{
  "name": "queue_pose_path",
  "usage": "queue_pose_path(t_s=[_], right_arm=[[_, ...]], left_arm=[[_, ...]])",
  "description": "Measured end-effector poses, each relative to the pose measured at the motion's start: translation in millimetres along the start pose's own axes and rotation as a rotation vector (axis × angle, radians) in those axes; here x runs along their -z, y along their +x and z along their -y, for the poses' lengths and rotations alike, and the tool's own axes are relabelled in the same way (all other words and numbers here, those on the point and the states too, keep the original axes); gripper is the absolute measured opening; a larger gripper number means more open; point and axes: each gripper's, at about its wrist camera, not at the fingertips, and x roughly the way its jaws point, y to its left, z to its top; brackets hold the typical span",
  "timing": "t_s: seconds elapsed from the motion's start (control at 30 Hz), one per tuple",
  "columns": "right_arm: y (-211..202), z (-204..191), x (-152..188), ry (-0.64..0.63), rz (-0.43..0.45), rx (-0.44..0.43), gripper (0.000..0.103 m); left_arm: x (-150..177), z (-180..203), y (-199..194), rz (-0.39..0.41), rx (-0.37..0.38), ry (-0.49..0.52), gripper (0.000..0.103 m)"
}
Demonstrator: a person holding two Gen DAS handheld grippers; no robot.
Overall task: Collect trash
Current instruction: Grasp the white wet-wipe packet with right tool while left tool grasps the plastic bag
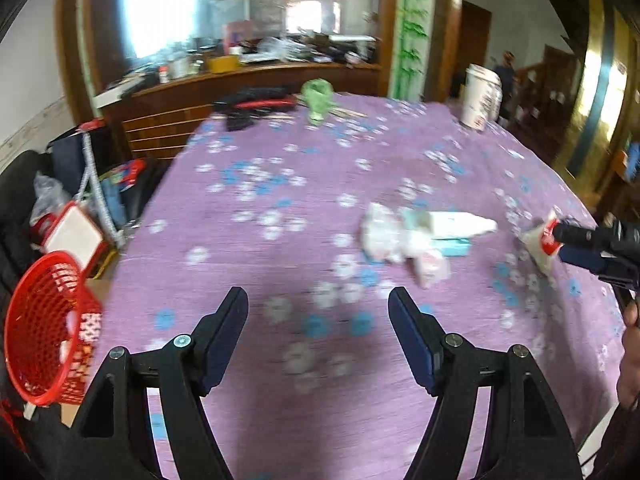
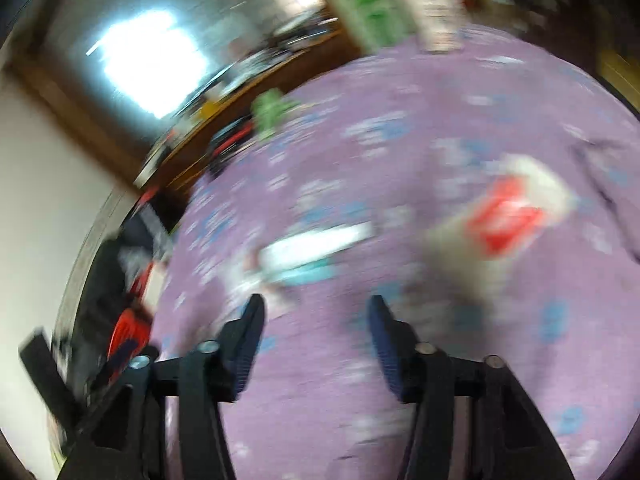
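The trash sits in two spots on the purple cloth (image 1: 280,240). A heap (image 1: 416,236) of crumpled white wrappers, a white box and a teal pack lies right of centre in the left view, and a white-and-red wrapper (image 1: 542,242) lies apart from it at the right edge. We judge the heap is loose on the cloth, waiting its turn, while the wrapper is the piece in hand now

In the left view the right gripper (image 1: 560,246) comes in from the right edge with its fingers at the wrapper, one above it and one below, which suits a flat, limp piece pinched by its edge. Its own view is heavily blurred: there the jaws stand apart with cloth showing between them, and the wrapper (image 2: 504,216) lies ahead and right of the tips, so we cannot tell whether it has a real grip or is only touching

Our left gripper (image 1: 318,308) hovers low in the frame with its jaws wide open and nothing between them, pointed toward the heap, likely ready for the next pick

The red basket (image 1: 44,332) hangs off the table edge at lower left, tilted toward us with some scraps inside; we take it as the bin, placed within easy reach. A green bag (image 1: 318,100) and a white cup (image 1: 480,98) stand at the far side, well apart from the trash
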Motion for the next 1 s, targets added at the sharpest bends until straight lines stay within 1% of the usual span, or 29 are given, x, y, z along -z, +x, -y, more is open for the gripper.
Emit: queue_pose_path(t_s=[0.03, 0.1, 0.17, 0.23, 0.33, 0.4, 0.53, 0.6, 0.63, 0.67, 0.7, 0.77, 0.8, 0.9, 0.97, 1.0], right_arm=[[-3.7, 16.6, -7.5, 0.056, 0.016, 0.024, 0.073], [-5.1, 39.9, -19.4, 0.120, 0.017, 0.055, 0.073], [-1.1, 57.1, -30.7, 0.159, 0.009, 0.060, 0.073], [9.4, 64.9, -39.7, 0.176, -0.014, 0.090, 0.073], [27.8, 67.9, -47.4, 0.191, -0.056, 0.112, 0.073], [37.4, 64.5, -53.3, 0.171, -0.057, 0.167, 0.073], [57.4, 57.8, -58.8, 0.104, -0.058, 0.228, 0.073], [67.1, 51.8, -61.0, 0.076, -0.061, 0.241, 0.073], [69.1, 47.3, -60.8, 0.047, -0.047, 0.259, 0.070], [71.5, 44.1, -60.3, 0.025, -0.041, 0.259, 0.063], [74.4, 40.5, -59.5, 0.002, -0.047, 0.250, 0.048], [75.2, 36.5, -57.3, -0.034, -0.021, 0.250, 0.048], [75.7, 34.8, -55.8, -0.051, -0.011, 0.249, 0.045], [71.1, 31.6, -52.1, -0.086, 0.053, 0.168, 0.044], [67.0, 27.4, -49.7, -0.114, 0.088, 0.163, 0.044], [64.1, 25.0, -48.7, -0.129, 0.102, 0.146, 0.044]], left_arm=[[-2.1, 10.8, 3.0, -0.008, 0.010, 0.007, 0.072], [-4.2, 24.7, 6.5, -0.014, 0.020, 0.019, 0.073], [-5.0, 35.6, 8.4, -0.014, 0.031, 0.031, 0.073], [-5.1, 44.3, 11.3, -0.018, 0.038, 0.039, 0.074], [-4.6, 49.9, 16.2, -0.029, 0.037, 0.046, 0.074], [-5.2, 48.2, 19.7, -0.038, 0.034, 0.038, 0.074], [-7.7, 38.7, 25.3, -0.051, 0.029, 0.004, 0.074], [-10.5, 32.9, 30.0, -0.064, 0.032, -0.023, 0.074], [-11.5, 30.9, 31.9, -0.069, 0.036, -0.036, 0.074], [-12.6, 29.1, 33.7, -0.073, 0.041, -0.049, 0.074], [-13.5, 28.1, 35.6, -0.077, 0.043, -0.060, 0.074], [-16.8, 28.0, 40.1, -0.088, 0.048, -0.077, 0.074], [-18.6, 28.8, 42.2, -0.093, 0.052, -0.086, 0.074], [-23.5, 32.5, 48.5, -0.114, 0.073, -0.121, 0.074], [-27.4, 34.7, 57.7, -0.145, 0.101, -0.172, 0.074], [-29.0, 35.3, 62.7, -0.159, 0.115, -0.201, 0.074]])
